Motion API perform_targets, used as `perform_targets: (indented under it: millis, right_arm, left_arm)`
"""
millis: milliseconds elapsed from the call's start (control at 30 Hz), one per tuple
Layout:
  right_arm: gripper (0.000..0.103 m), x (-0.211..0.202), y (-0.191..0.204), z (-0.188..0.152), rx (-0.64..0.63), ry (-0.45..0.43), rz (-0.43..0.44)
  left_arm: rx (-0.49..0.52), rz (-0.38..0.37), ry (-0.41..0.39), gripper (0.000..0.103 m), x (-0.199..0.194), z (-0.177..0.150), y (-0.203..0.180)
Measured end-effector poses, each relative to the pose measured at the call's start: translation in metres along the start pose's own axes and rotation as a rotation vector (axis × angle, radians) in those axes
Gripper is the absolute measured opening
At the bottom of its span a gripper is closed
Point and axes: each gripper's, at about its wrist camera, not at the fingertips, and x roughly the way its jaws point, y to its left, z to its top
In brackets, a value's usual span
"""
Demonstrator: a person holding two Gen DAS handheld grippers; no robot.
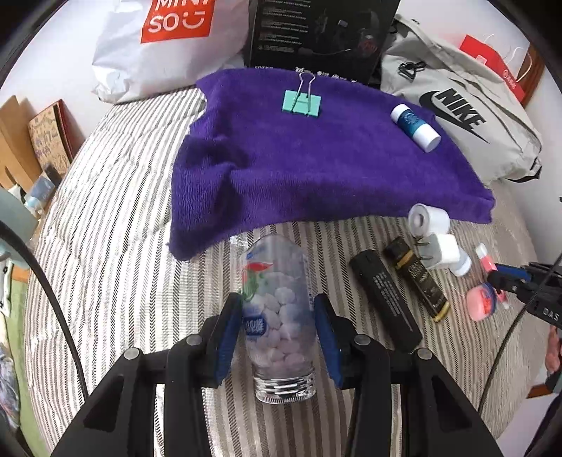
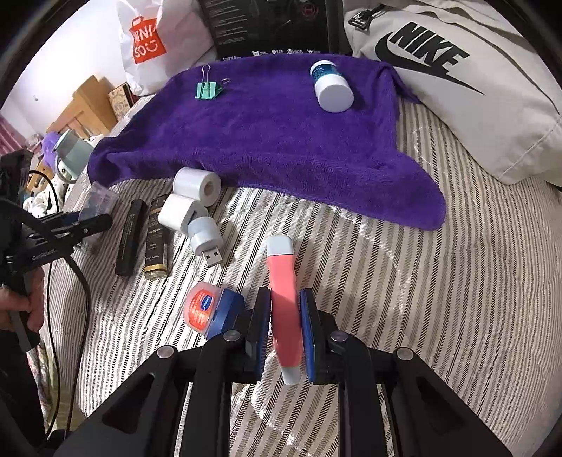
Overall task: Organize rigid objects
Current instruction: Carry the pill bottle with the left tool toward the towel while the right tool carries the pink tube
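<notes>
My left gripper [image 1: 279, 313] is shut on a clear plastic bottle [image 1: 277, 281] full of white balls, its threaded neck towards the camera, low over the striped bed. My right gripper [image 2: 284, 306] is shut on a pink tube [image 2: 282, 281] with pale caps. A small Vaseline jar [image 2: 207, 307] lies just left of its left finger. On the purple towel [image 1: 316, 168] lie a teal binder clip [image 1: 302, 102] and a blue-and-white bottle [image 1: 416, 128]. In front of the towel lie a white tape roll [image 2: 196, 184], a white USB plug [image 2: 203, 235] and two dark slim cases [image 2: 131, 237].
A Nike bag [image 2: 456, 81] lies at the right, with a Miniso bag [image 1: 165, 42] and a black box [image 1: 316, 31] behind the towel. A black cable [image 2: 80, 291] hangs off the bed's left side. A hand [image 2: 24, 306] holds the left gripper's handle.
</notes>
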Motion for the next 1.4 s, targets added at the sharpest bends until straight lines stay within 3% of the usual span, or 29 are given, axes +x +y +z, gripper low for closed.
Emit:
perform_targets:
  millis: [167,367,800,1400]
  right_arm:
    - [0.017,0.001,0.003,-0.004,-0.005,0.006,0.006]
    - [0.017,-0.004,0.001,-0.005,0.001,0.0,-0.002]
    - [0.017,-0.026,0.006,0.016,-0.011,-0.063,0.021]
    - [0.017,-0.03,-0.01,0.069,0.018,-0.121,0.012]
  left_arm:
    - [0.065,0.086,-0.02,0.04,0.002,-0.003,-0.014]
    - [0.025,0.03,-0.003,0.039,-0.006,-0.004,-0.004]
    - [0.031,-0.002,-0.093,0.039,-0.048,0.022,-0.005]
    - [0.036,-0.057,-0.14,0.038,-0.034,0.086,-0.006]
